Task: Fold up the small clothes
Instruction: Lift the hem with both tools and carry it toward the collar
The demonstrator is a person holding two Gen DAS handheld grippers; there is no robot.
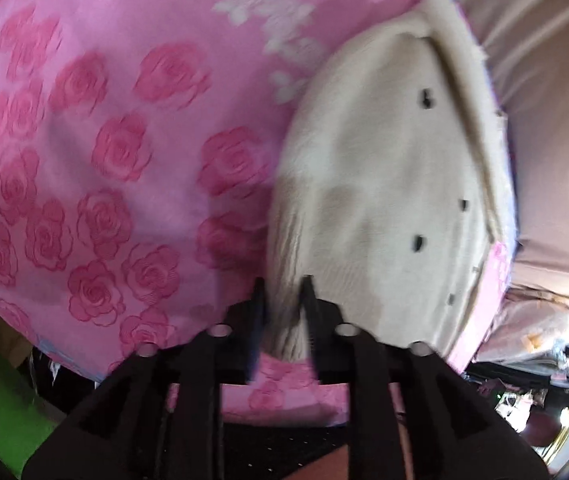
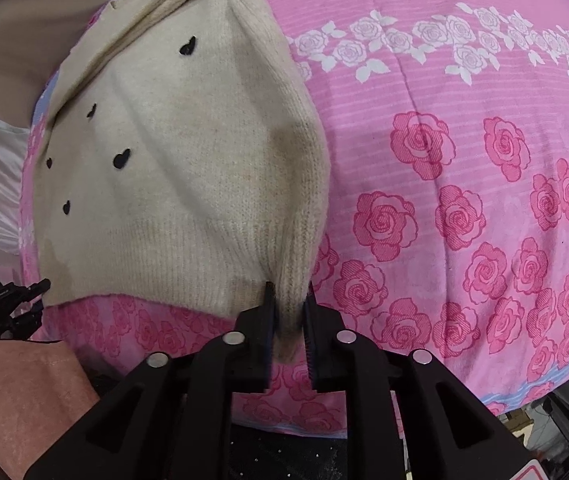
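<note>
Pink rose-print bedsheet (image 2: 464,168) under cream sweater (image 2: 188,168).

A pink bedsheet (image 2: 464,152) printed with darker pink roses and a far band of white roses covers the bed and fills most of both views. Beyond its edge in the left wrist view lies beige bedding (image 1: 544,128), with a cluttered, brightly lit corner (image 1: 544,392) at near right. A green surface (image 1: 0,408) shows at near left there.
</note>
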